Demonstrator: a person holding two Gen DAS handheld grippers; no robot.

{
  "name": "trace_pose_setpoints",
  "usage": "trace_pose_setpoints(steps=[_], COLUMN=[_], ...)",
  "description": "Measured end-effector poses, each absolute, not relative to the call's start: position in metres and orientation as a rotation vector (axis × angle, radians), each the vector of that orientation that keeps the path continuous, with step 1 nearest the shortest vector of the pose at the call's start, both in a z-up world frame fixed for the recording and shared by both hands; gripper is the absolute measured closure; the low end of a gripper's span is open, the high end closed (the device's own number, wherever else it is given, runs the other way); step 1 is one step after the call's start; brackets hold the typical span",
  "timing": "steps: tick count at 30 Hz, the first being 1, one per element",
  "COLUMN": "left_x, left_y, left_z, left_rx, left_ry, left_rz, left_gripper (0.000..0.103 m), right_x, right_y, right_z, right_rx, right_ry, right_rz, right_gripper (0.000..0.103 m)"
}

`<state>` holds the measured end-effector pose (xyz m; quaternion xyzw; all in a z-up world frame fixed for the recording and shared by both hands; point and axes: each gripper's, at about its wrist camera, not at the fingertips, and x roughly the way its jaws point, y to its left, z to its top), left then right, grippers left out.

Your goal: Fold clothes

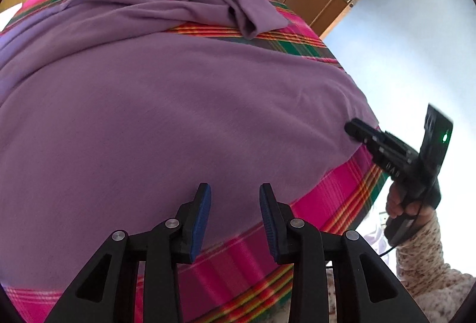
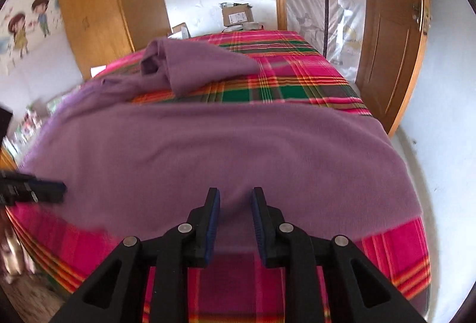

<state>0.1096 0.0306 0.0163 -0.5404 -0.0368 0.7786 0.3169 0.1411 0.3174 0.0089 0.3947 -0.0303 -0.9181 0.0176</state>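
Observation:
A purple garment (image 1: 166,114) lies spread over a bed with a pink, green and orange plaid cover (image 1: 333,198). One sleeve (image 1: 232,1) lies bunched at the far side. My left gripper (image 1: 235,192) is open and empty, over the garment's near hem. My right gripper (image 2: 235,198) is open and empty, over the near hem of the garment (image 2: 208,144). The right gripper also shows in the left wrist view (image 1: 354,128) at the garment's right edge. The left gripper's tip (image 2: 44,190) shows at the left of the right wrist view. The sleeve (image 2: 190,64) lies at the far left there.
A wooden door (image 2: 389,34) stands to the right of the bed. A wooden wardrobe (image 2: 98,4) stands at the far left. Cardboard boxes (image 2: 236,14) sit beyond the bed's far end. White floor (image 2: 440,144) runs along the bed's right side.

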Motion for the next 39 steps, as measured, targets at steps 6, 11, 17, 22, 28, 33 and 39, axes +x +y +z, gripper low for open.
trace_pose_setpoints(steps=[6, 11, 17, 22, 28, 33, 39], left_x=[0.103, 0.1, 0.1, 0.105, 0.105, 0.103, 0.091], left_y=[-0.008, -0.038, -0.06, -0.081, -0.102, -0.124, -0.15], left_z=[0.016, 0.018, 0.016, 0.014, 0.015, 0.028, 0.081], left_rx=[-1.455, -1.465, -1.471, -1.468, -1.47, -1.478, -1.39], left_ry=[-0.191, -0.225, -0.285, -0.341, -0.382, -0.361, -0.252], left_rz=[2.068, 2.125, 2.159, 2.17, 2.194, 2.3, 2.453], left_gripper=[0.068, 0.068, 0.068, 0.068, 0.068, 0.068, 0.068], right_x=[0.172, 0.174, 0.154, 0.147, 0.156, 0.15, 0.123], right_y=[0.321, 0.325, 0.3, 0.28, 0.285, 0.281, 0.263], right_z=[0.005, 0.013, 0.024, 0.008, 0.012, 0.047, 0.119], right_rx=[1.203, 1.246, 1.132, 1.18, 1.243, 1.164, 0.958], right_ry=[0.033, 0.06, 0.044, 0.071, 0.088, 0.141, 0.203], right_rz=[-2.91, -2.928, -2.872, -2.814, -2.802, -2.814, -2.782], right_gripper=[0.076, 0.076, 0.075, 0.075, 0.074, 0.074, 0.074])
